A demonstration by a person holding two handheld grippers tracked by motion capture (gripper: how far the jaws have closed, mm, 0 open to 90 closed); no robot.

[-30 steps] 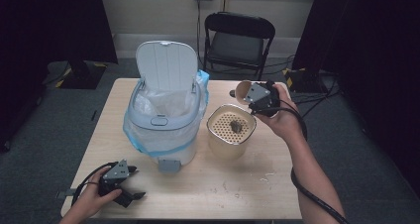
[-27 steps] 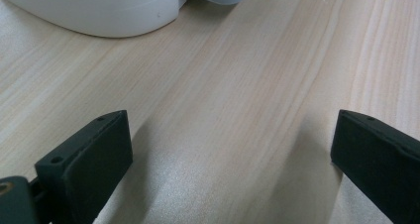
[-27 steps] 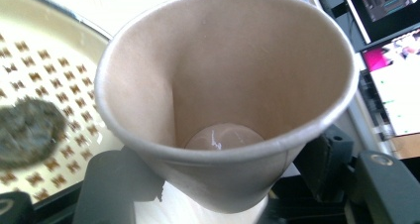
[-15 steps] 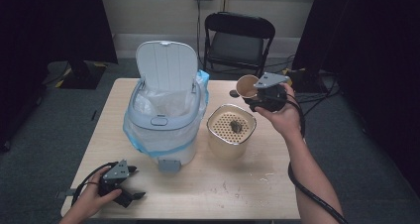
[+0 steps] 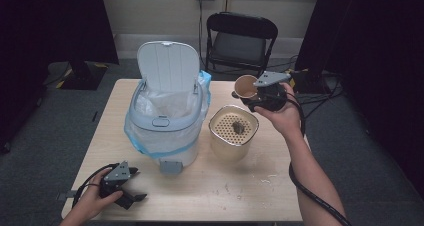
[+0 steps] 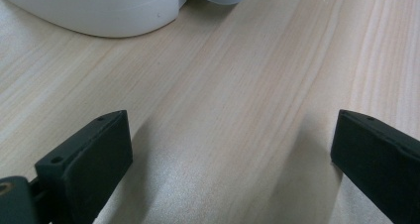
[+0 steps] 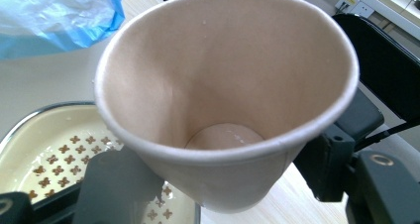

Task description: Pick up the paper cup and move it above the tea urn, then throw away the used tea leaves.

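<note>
- Paper cup, tan and empty, sits pinched between my right gripper jaws, squeezed slightly out of round, mouth tipped toward the bin.
- I hold it above the table, over the far edge of the cream strainer container, which has a dark clump on its perforated insert.
- White pedal bin, lid up and blue liner fitted, stands just left of the container.
- My left gripper rests on the near left corner, jaws spread wide with bare wood between them.
</note>
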